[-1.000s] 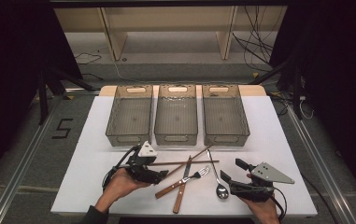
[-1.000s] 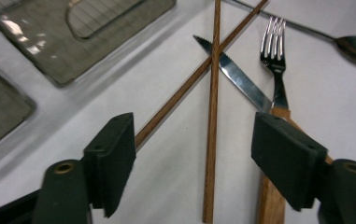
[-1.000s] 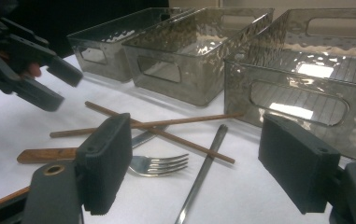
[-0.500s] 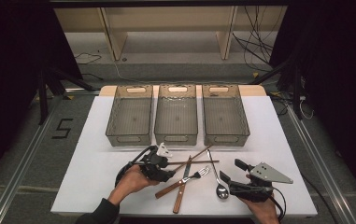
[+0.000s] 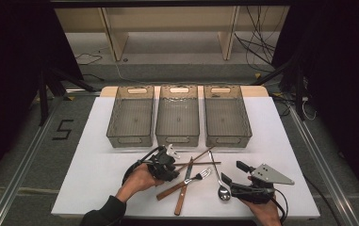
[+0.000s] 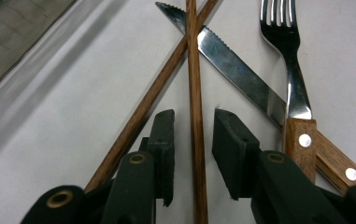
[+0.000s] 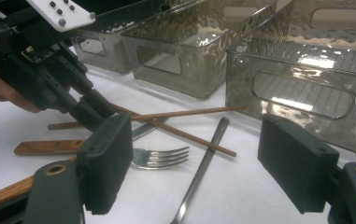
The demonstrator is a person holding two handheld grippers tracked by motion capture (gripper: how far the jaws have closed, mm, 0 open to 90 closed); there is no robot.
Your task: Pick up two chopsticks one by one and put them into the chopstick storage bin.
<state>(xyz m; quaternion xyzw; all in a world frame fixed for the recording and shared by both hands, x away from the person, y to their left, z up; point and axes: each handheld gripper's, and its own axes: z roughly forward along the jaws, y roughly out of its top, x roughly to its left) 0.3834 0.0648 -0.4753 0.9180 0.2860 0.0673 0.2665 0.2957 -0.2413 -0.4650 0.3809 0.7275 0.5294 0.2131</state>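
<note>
Two wooden chopsticks (image 5: 200, 161) lie crossed on the white table (image 5: 92, 169), over a wood-handled knife (image 5: 184, 187) and a fork (image 5: 193, 179). A spoon (image 5: 220, 182) lies to their right. My left gripper (image 5: 173, 165) is at the chopsticks' left ends. In the left gripper view it (image 6: 192, 140) stands open, its jaws on either side of one chopstick (image 6: 193, 79) with a small gap each side; the other chopstick (image 6: 152, 98) passes left of them. My right gripper (image 5: 232, 173) stands wide open beside the spoon, and its own view has it (image 7: 201, 163) over the spoon handle (image 7: 208, 149).
Three clear grey bins (image 5: 125, 140) (image 5: 177, 139) (image 5: 228, 139) stand in a row behind the cutlery, all with nothing in them. The knife blade (image 6: 236, 70) and fork (image 6: 285, 51) lie just right of the left gripper's jaws. Bare white table stretches to the left.
My left gripper has moved right, from the table's left part to the chopsticks' ends, and now straddles one. The right gripper has stayed where it was.
</note>
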